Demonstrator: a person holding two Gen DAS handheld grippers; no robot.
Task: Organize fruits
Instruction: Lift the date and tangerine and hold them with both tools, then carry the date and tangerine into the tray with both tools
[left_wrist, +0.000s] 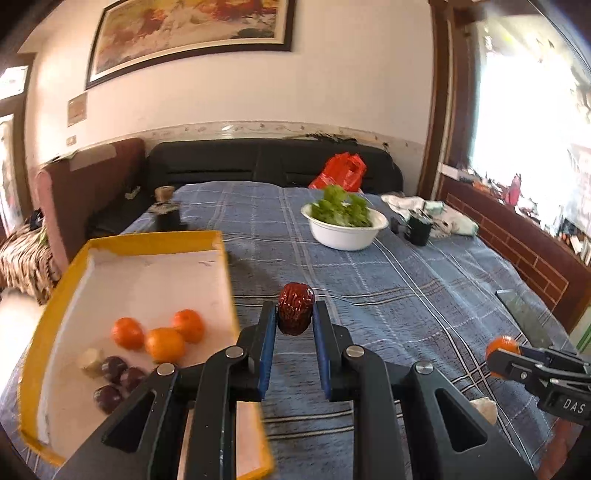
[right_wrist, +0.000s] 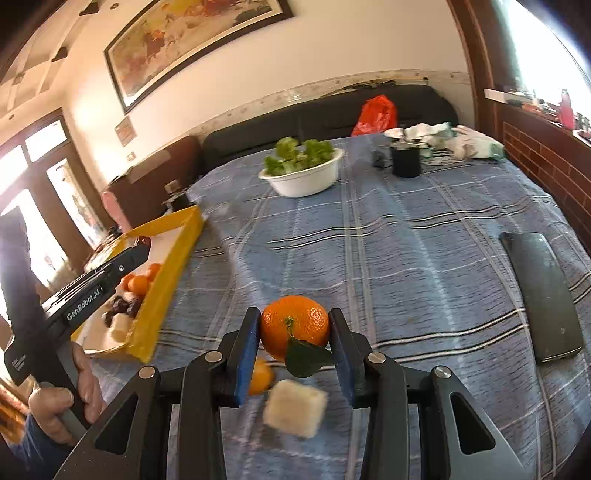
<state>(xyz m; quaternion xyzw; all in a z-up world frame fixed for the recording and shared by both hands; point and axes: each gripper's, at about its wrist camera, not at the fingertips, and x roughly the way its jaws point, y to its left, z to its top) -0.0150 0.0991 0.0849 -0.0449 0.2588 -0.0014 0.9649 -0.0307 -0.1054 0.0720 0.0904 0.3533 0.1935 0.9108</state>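
Note:
My left gripper (left_wrist: 294, 314) is shut on a wrinkled red jujube (left_wrist: 295, 308), held above the blue checked cloth just right of the yellow tray (left_wrist: 155, 238). Inside the tray lie three mandarins (left_wrist: 164, 343), several dark jujubes (left_wrist: 118, 376) and a pale chunk (left_wrist: 90, 362). My right gripper (right_wrist: 294, 326) is shut on an orange mandarin with a green leaf (right_wrist: 293, 321), lifted over the cloth. Below it rest a pale cube (right_wrist: 295, 408) and another small mandarin (right_wrist: 260, 376). The left gripper (right_wrist: 142, 245) also shows in the right wrist view, over the tray (right_wrist: 177, 251), with a hand on its handle.
A white bowl of greens (left_wrist: 343, 225) stands farther back on the table. A black cup (right_wrist: 405, 158), crumpled cloths (right_wrist: 458, 142) and a red bag (right_wrist: 375, 114) sit at the far end. A dark phone (right_wrist: 539, 291) lies at the right. A black sofa lines the wall.

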